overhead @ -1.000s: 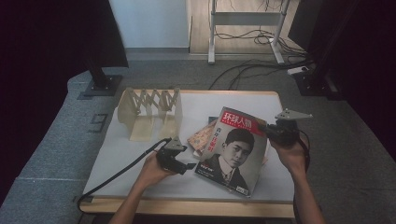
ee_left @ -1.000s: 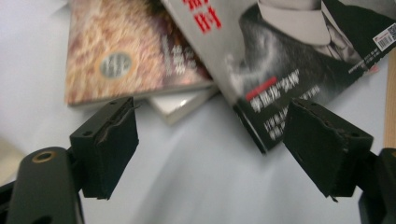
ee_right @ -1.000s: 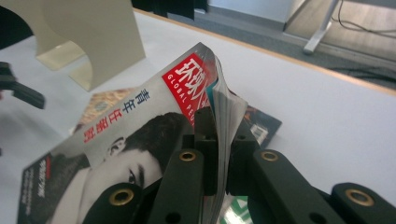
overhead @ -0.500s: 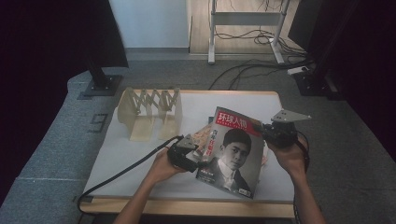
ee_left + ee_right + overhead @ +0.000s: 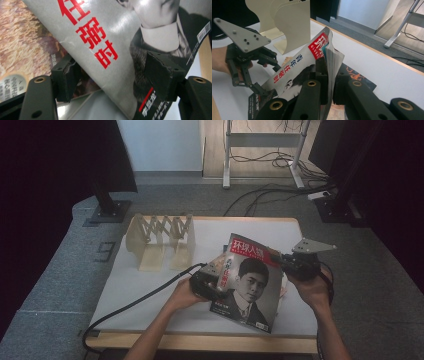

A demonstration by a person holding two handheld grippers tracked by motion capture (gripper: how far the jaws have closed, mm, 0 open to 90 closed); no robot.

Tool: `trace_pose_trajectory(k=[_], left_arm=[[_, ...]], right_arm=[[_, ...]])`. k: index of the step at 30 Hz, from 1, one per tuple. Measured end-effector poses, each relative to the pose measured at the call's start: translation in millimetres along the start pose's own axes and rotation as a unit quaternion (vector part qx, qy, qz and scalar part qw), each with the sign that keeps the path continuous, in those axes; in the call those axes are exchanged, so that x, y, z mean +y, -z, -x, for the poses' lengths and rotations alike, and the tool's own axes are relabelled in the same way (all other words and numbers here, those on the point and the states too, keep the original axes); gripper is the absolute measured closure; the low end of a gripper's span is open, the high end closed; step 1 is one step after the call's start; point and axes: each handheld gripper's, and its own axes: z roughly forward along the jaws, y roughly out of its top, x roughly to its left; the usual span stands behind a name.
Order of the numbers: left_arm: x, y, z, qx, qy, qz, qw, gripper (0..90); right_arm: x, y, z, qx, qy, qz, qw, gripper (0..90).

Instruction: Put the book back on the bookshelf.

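Our right gripper [image 5: 284, 262] clamps the tilted magazine's [image 5: 247, 287] right edge, while our left gripper's [image 5: 113, 75] jaws, just narrowing, straddle its opposite edge unclamped.

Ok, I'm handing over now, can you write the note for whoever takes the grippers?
Right gripper: shut on the right edge of the portrait magazine, holding that side raised off the table.
Left gripper: open; its fingers have just been closing on either side of the magazine's left edge, not yet pressing.
Second magazine lies underneath; beige rack stands empty, far left.
Done: one side lifted.
Left: finish the left grip, then probably stand it in the rack.
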Motion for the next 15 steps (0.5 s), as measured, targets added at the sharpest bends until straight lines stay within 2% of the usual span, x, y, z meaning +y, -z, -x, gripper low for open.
trace_pose_trajectory(k=[1, 4, 6, 7, 11, 12, 15], left_arm=[[0.3, 0.0, 0.5, -0.001, 0.002, 0.002, 1.0, 33.7], [0.7, 1.9, 2.4, 0.008, 0.007, -0.002, 0.9999, 38.4], [1.1, 5.6, 3.3, 0.009, 0.008, 0.0, 0.9999, 50.1], [1.4, 7.6, 4.1, 0.009, 0.008, 0.003, 0.9999, 50.1], [0.6, 15.5, 6.1, 0.003, 0.006, 0.017, 0.9998, 67.2], [-0.1, 19.1, 6.3, -0.006, 0.008, 0.027, 0.9996, 70.1], [-0.3, 21.0, 7.6, -0.006, 0.006, 0.029, 0.9995, 73.0]], right_arm=[[0.1, 0.3, 0.1, 0.003, 0.001, 0.0, 1.0, 83.7], [-0.2, 0.5, -0.2, 0.005, 0.004, -0.001, 1.0, 83.4], [-0.9, 0.8, 0.5, 0.012, 0.0, 0.0, 0.9999, 83.3], [-0.9, 0.8, 0.5, 0.012, 0.0, 0.0, 0.9999, 83.3], [2.5, 2.1, 0.4, 0.022, -0.006, 0.01, 0.9997, 83.4], [4.0, 2.2, -0.5, 0.022, -0.003, 0.01, 0.9997, 83.3], [7.1, 2.0, -2.2, 0.021, 0.002, 0.008, 0.9998, 83.1]])
